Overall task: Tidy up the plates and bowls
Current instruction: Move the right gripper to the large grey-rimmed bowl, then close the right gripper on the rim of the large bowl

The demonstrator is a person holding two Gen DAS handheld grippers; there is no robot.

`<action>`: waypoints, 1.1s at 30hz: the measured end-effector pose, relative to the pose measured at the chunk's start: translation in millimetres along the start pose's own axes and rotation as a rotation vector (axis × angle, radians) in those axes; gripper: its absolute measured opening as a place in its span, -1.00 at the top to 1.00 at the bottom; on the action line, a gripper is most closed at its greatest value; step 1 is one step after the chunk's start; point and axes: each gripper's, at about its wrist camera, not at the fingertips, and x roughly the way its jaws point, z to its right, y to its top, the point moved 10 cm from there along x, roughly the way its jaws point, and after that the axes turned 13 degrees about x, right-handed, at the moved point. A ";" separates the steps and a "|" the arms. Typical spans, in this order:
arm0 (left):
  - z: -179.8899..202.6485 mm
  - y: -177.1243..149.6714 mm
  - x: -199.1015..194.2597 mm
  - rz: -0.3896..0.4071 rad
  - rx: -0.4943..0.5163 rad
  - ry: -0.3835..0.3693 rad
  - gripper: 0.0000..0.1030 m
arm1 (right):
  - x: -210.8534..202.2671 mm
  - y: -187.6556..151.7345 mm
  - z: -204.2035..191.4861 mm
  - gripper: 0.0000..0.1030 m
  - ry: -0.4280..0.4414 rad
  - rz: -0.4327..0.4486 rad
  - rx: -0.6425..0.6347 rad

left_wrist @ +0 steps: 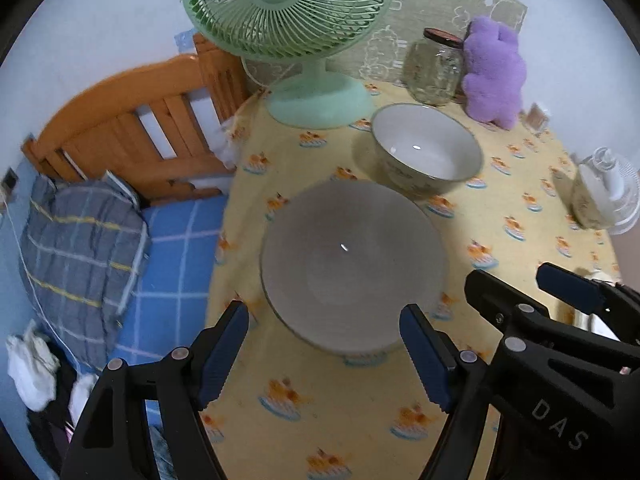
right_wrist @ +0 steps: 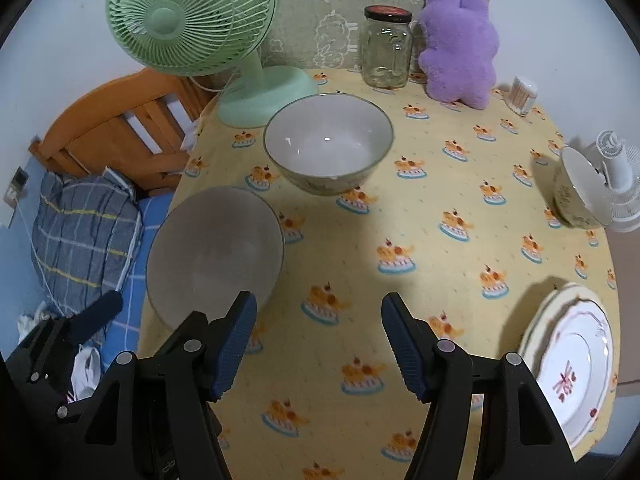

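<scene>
A large grey-white bowl (left_wrist: 352,268) stands on the yellow tablecloth (left_wrist: 360,408), its near rim just ahead of and between my left gripper's fingertips. The left gripper (left_wrist: 325,356) is open, and its pads stand clear of the bowl. A second bowl (left_wrist: 428,152) sits behind it, and a small patterned bowl (left_wrist: 588,200) is at the far right. My right gripper (right_wrist: 320,348) is open over bare cloth with nothing between its fingers. From there the near bowl (right_wrist: 216,256) lies to the left and the far bowl (right_wrist: 328,144) ahead. Stacked plates (right_wrist: 572,368) sit at the lower right.
At the back of the table stand a green fan (right_wrist: 192,16), a glass jar (right_wrist: 386,52), a purple plush (right_wrist: 460,44) and a toothpick holder (right_wrist: 522,94). A small white fan (right_wrist: 620,176) is at the right edge. A bed with a wooden headboard (left_wrist: 132,128) adjoins the table's left edge.
</scene>
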 end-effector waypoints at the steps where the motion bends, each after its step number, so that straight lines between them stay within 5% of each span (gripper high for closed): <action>1: -2.9 3.1 5.4 -0.003 0.002 0.002 -0.53 | 3.7 2.0 -2.1 -0.33 0.000 0.001 0.002; 7: -15.8 10.0 34.5 -0.033 -0.019 -0.023 -0.35 | 30.1 12.7 -15.2 -0.32 -0.001 -0.013 0.011; 11: -18.4 10.0 50.7 -0.073 -0.032 -0.034 -0.02 | 46.7 15.0 -24.2 -0.07 -0.008 -0.035 0.002; 19: -23.7 10.8 63.2 -0.096 -0.062 -0.033 0.28 | 66.8 17.1 -35.9 0.48 -0.007 -0.071 -0.013; 33: -10.4 5.8 59.5 -0.134 -0.065 -0.094 0.29 | 60.6 13.6 -29.4 0.51 -0.040 -0.087 -0.024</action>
